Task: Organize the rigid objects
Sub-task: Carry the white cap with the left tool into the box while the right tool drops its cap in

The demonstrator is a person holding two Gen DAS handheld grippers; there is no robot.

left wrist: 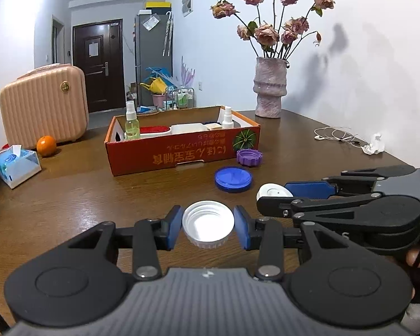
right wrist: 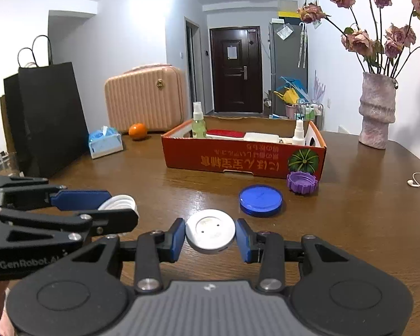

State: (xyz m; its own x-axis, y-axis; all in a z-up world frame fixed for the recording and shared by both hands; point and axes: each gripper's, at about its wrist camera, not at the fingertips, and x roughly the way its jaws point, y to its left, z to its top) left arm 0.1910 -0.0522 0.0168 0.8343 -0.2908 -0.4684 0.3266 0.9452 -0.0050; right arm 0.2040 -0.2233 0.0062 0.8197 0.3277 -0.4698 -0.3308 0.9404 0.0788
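White plastic is held in both tongs. The left tongs [left wrist: 208, 228] are closed on a threaded white cap [left wrist: 208, 226], open side up, one blue pad on each side of its rim. The right tongs [right wrist: 210, 235] are closed on a flat white disc lid [right wrist: 210, 233], gripped across its width and tilted slightly.

Both items are clear of the table [left wrist: 84, 196]. The orange cardboard box [left wrist: 182, 151] lies straight ahead of both tongs, well apart from them, with its long axis running across the view. The two tongs sit side by side, and neither is clearly nearer to the box.

A blue lid [left wrist: 233, 178] and a purple cap [left wrist: 249, 157] rest on the table between the tongs and the box, nearer the right tongs. The likely next move is forward and over the near box wall.
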